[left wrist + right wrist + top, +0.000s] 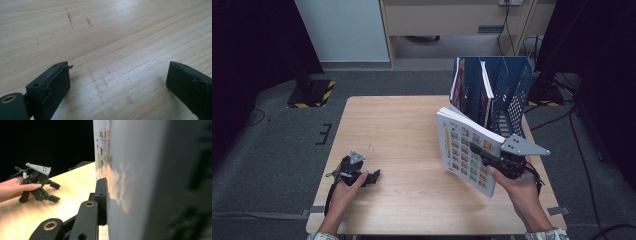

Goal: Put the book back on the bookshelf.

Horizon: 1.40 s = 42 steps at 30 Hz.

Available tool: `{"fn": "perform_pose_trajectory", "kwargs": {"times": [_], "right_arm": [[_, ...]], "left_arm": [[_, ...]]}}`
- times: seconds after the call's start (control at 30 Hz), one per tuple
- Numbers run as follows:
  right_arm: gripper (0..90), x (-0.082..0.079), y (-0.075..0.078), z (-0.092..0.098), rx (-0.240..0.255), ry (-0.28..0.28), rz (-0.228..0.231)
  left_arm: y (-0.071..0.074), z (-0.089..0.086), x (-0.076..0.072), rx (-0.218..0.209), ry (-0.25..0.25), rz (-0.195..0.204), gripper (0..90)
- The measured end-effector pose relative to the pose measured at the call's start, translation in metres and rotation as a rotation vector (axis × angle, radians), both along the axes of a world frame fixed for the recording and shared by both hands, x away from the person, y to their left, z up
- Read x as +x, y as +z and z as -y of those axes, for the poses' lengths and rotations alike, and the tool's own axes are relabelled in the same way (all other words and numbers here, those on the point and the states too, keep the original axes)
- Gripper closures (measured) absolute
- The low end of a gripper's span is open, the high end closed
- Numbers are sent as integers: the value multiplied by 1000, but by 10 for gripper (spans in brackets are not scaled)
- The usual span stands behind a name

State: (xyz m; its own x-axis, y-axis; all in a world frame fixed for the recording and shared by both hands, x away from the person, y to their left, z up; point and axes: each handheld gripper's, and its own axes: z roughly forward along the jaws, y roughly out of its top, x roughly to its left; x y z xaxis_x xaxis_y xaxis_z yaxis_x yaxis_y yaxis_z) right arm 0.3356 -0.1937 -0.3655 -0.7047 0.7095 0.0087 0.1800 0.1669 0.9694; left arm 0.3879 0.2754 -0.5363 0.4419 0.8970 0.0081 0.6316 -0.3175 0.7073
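Observation:
My right gripper (482, 152) is shut on a thick white book (464, 150) with rows of small coloured pictures on its cover. The book is held upright and tilted above the right half of the wooden table (402, 130), just in front of a blue file rack (499, 92). In the right gripper view one black pad (102, 200) presses flat against the book's cover (140, 175). My left gripper (373, 177) rests low on the table near the front left, held by a hand, its jaws wide apart with only bare wood (117, 72) between them.
The blue mesh file rack at the table's back right holds a few upright books (462, 82). Beyond the table lie grey carpet, a yellow-black striped stand base (312, 92) and cables (579, 145). The left gripper (50, 192) shows far off in the right gripper view.

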Motion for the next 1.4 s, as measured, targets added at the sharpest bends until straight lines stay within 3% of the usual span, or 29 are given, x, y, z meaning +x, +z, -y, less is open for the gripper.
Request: {"fn": "perform_pose_trajectory", "kwargs": {"times": [0.87,1.4], "right_arm": [[739,-13,1,31,8,-52,-5],[739,-25,30,43,2,-62,24]], "left_arm": [[0,0,0,1,1,0,40],[0,0,0,1,4,-1,39]]}}
